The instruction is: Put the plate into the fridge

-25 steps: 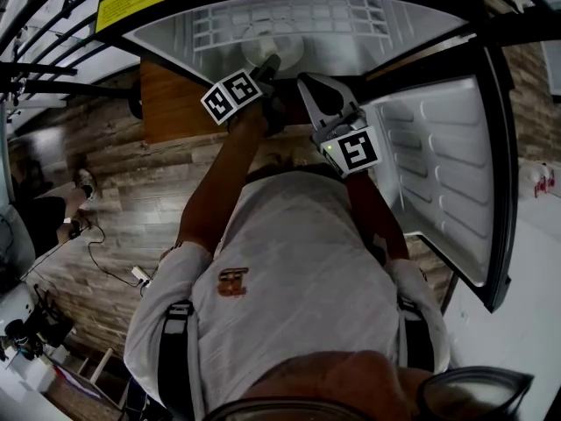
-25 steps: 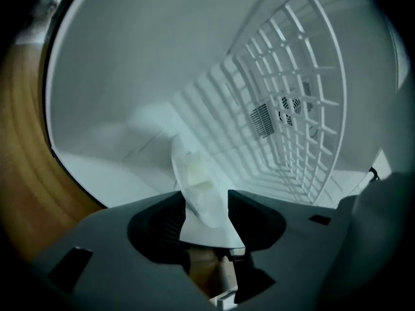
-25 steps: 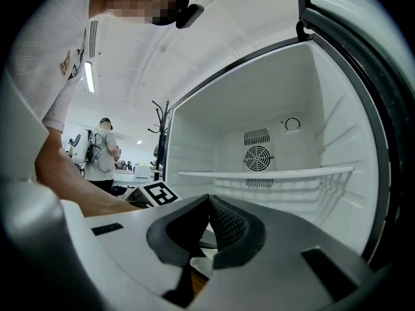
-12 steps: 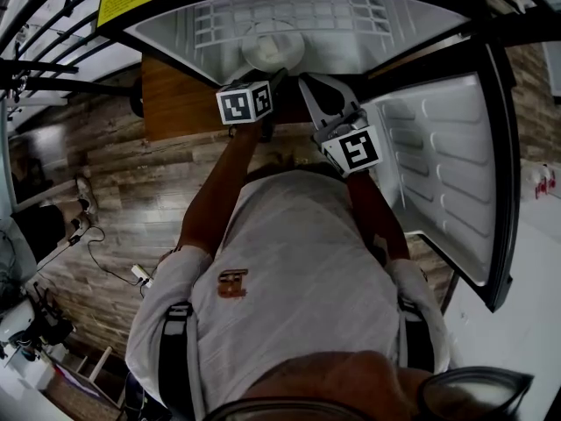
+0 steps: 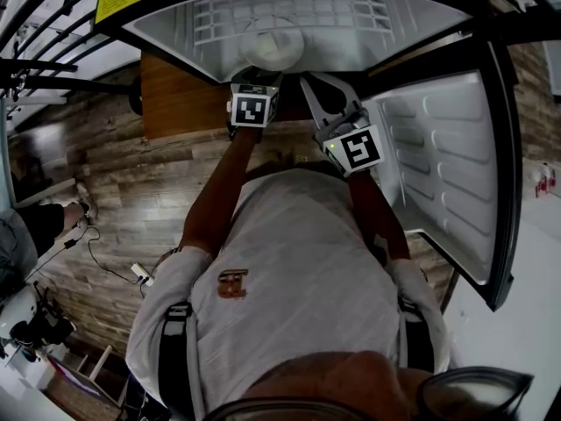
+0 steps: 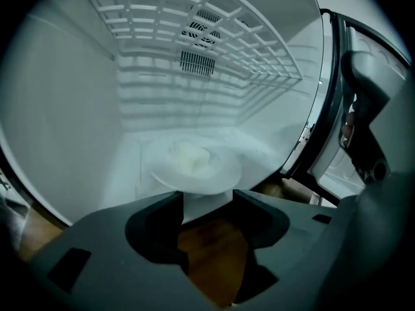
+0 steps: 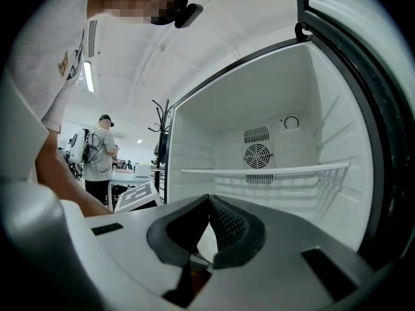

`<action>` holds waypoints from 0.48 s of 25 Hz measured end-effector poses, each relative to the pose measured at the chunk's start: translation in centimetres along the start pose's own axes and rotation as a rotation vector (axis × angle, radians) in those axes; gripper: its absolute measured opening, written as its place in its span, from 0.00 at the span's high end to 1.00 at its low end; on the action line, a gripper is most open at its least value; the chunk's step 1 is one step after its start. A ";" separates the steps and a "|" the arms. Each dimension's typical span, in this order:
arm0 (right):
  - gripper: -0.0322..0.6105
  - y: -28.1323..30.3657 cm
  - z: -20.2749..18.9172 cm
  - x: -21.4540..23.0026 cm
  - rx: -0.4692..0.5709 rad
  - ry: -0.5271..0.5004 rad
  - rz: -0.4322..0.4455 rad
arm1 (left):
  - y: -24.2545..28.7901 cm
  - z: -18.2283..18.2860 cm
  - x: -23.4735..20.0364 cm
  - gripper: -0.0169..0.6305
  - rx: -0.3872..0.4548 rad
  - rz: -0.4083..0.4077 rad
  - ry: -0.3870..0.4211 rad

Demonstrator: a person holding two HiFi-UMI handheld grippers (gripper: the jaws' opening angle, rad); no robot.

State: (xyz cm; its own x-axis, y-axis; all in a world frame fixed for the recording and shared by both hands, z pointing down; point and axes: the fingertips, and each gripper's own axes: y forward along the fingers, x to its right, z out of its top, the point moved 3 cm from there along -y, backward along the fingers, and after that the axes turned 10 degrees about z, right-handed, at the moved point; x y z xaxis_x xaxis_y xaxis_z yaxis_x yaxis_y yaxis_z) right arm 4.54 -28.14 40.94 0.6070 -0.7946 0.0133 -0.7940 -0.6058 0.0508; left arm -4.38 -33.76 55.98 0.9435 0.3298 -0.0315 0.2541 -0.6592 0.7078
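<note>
Left gripper (image 6: 207,199), jaws just spread, releases the mid-frame plate (image 6: 220,173), its pale load (image 6: 189,155) indistinct; right gripper (image 7: 209,203) clenched, empty.

Wood-plank floor (image 5: 105,182), coat stand (image 7: 160,116), distant person (image 7: 97,151).

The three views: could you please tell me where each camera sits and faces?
Head view: person's head, steeply down at the fridge; shirt, arms, left gripper, right gripper.
Left gripper view: on that gripper, down into the fridge at the plate; its jaws have just been opening, nothing gripped between them.
Right gripper view: on that gripper, level at the fan; its shut jaws, the person's arm.
Head and left gripper views share the plate.
</note>
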 end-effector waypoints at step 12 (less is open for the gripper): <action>0.90 -0.1 -0.1 -0.3 0.000 0.000 0.002 | -1.5 -0.3 -0.5 0.59 0.027 0.008 -0.008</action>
State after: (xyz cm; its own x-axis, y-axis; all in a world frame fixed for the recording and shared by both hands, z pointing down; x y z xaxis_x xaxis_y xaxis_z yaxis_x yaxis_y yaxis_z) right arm 4.43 -27.89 41.08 0.6052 -0.7960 0.0137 -0.7955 -0.6039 0.0505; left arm -5.26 -32.74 55.18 0.9471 0.3194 -0.0313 0.2521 -0.6798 0.6887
